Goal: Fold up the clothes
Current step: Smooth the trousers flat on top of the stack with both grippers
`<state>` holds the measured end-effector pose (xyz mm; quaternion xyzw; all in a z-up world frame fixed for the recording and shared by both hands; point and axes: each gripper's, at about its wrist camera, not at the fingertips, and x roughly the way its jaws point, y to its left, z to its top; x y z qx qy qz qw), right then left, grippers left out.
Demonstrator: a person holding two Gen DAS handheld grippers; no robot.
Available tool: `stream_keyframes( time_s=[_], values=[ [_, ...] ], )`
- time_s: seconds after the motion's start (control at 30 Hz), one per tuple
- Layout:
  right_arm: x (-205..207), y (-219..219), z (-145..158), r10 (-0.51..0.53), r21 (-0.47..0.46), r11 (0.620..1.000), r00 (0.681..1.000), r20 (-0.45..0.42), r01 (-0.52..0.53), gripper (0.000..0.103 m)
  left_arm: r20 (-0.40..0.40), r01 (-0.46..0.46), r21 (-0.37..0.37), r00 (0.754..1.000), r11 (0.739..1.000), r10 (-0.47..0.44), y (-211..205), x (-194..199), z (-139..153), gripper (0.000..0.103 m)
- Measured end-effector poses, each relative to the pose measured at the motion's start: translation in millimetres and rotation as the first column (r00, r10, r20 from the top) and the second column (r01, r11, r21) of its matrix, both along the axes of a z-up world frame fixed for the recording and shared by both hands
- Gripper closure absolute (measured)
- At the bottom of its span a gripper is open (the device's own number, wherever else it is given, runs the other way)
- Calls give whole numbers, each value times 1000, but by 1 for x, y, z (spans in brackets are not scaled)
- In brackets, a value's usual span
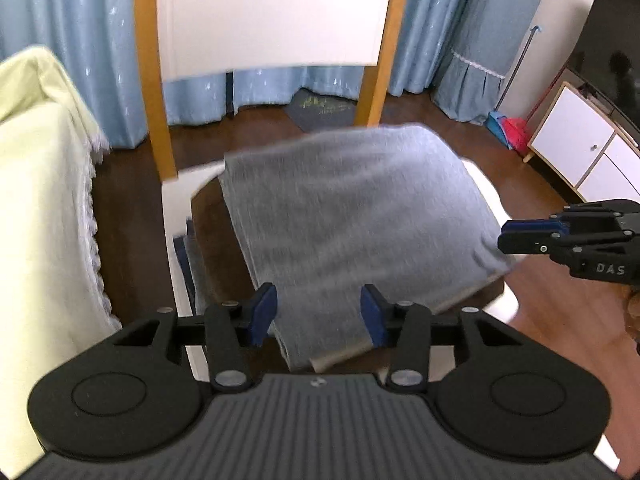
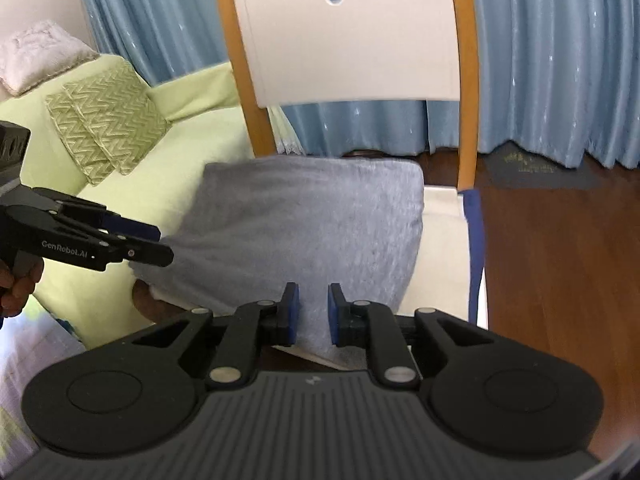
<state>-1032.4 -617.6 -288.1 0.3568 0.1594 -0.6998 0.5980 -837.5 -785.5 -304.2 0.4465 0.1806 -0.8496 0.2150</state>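
Grey knitted folded garment [image 1: 352,216] mid-frame on chair seat [image 2: 440,232]; left claw [image 1: 318,314] and right claw [image 2: 313,312] both agape, gripping nothing; risks sliding off if nudged.

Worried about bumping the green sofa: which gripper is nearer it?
Left. Left gripper at the grey garment corner beside the green sofa; right gripper at the opposite corner.

Soft, even daylight fills both views, probably coming through the blue curtains [image 2: 560,60]. Fisheye distortion bends the chair posts [image 1: 150,80] and darkens the corners. Motion blur smears the grey garment [image 1: 352,208], more in the left wrist view.
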Motion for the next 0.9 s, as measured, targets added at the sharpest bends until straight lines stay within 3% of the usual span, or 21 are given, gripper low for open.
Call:
stream_keyframes(
  time_s=[0.07,0.13,0.27,0.47,0.53,0.63,0.7,0.9],
  values=[
    [3,-4,-13,2,83,997,1000,-16,0,90,23,-27,9,999,1000,27,1,-4,-2,50],
    [0,-5,-16,-26,112,993,1000,4,25,90,-6,-55,-13,998,998,54,2,-7,15,51],
    [-9,-1,19,-69,-36,997,998,7,69,90,-115,-83,-9,990,997,81,-14,-26,47,48],
    [-36,-65,25,-31,-108,994,995,-90,21,90,-157,-101,-29,983,994,95,-63,-69,32,48],
    [-45,-96,11,-17,-96,995,996,-83,9,90,-126,-136,5,983,991,136,-80,-80,11,48],
    [-53,-127,-17,-14,-19,1000,998,-62,12,90,-76,-225,44,971,973,228,-97,-80,-12,37],
    [-53,-133,-28,-6,-3,1000,998,-59,5,90,-58,-250,36,966,968,252,-92,-78,-3,34],
    [-42,-102,13,-36,-103,994,995,-93,27,89,-12,-312,3,950,950,312,-73,-73,30,35]
  ],
)
